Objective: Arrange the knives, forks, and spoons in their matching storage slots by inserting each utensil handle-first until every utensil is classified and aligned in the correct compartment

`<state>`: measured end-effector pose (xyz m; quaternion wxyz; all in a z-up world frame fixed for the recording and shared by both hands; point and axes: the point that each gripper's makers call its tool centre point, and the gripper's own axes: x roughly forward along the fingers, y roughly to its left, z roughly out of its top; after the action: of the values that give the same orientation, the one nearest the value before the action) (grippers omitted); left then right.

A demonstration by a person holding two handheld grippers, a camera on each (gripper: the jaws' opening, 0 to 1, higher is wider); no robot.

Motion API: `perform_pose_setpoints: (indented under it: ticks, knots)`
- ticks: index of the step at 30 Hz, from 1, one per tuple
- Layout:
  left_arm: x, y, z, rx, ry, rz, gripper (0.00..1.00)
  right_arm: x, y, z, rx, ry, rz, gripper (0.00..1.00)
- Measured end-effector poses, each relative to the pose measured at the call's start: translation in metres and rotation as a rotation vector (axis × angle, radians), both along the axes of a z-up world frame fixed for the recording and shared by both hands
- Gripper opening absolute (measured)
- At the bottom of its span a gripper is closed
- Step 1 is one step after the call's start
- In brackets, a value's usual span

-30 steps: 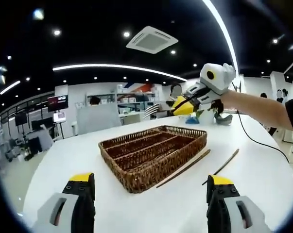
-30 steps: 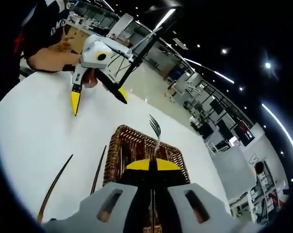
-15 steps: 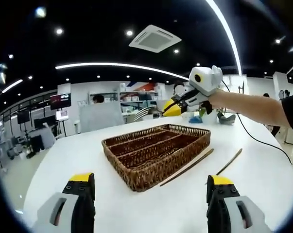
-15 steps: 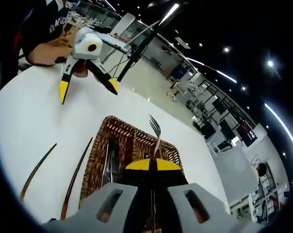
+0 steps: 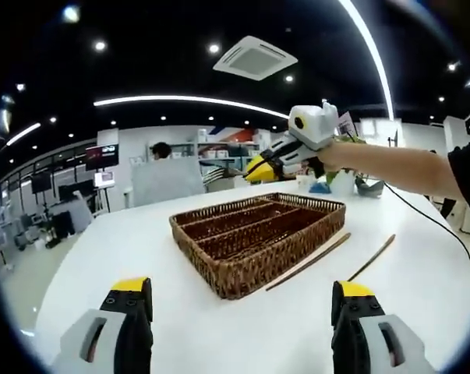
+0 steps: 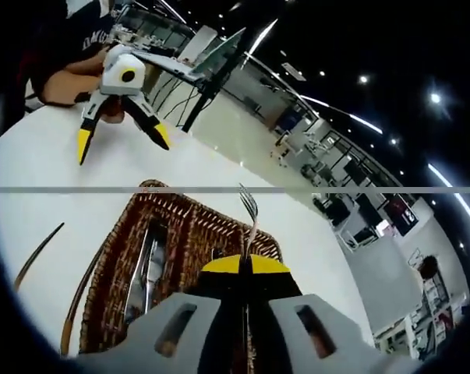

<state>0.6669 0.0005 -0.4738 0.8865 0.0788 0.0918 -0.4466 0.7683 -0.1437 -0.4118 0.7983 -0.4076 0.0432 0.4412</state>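
Left gripper (image 5: 238, 300): jaws spread wide apart, nothing between them, held low over the near edge of the white worktop (image 5: 102, 249). In the right gripper view the same tool (image 6: 118, 140) appears at the far left, a hand (image 6: 67, 82) behind it, yellow tips splayed and pointing down at the worktop.

Right gripper (image 6: 245, 263): jaws closed on a fork (image 6: 250, 214) — the tines project forward beyond the yellow tips, the handle lies hidden between the jaws. In the left gripper view this tool (image 5: 258, 167) hangs above the far end of the tray, held on an outstretched arm (image 5: 398, 167) entering from the right; the fork tines (image 5: 217, 176) extend to the left of its tips.

Wicker tray (image 5: 258, 234): rests on the worktop at centre, divided lengthwise into slots. In the right gripper view the tray (image 6: 176, 257) lies directly below the fork, and one slot holds metal utensils (image 6: 145, 265); their type cannot be told.

Two thin brown sticks (image 5: 309, 261) (image 5: 371, 257) lie flat on the worktop just right of the tray — the nearer one almost parallel to its long side.
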Motion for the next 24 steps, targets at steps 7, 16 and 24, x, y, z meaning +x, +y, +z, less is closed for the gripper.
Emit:
perform_pose_setpoints:
  ticks: [7, 16, 24]
  knots:
    - [0.001, -0.003, -0.008, -0.002, 0.025, -0.006, 1.0, 0.011, 0.003, -0.01, -0.017, -0.003, 0.009, 0.0]
    - [0.001, -0.005, -0.008, 0.003, 0.024, -0.01, 1.0, 0.014, -0.003, -0.033, -0.018, 0.038, 0.013, 0.0]
    - [0.001, -0.008, -0.01, 0.01, 0.027, -0.013, 1.0, 0.019, -0.005, -0.07, -0.03, 0.144, 0.01, 0.0]
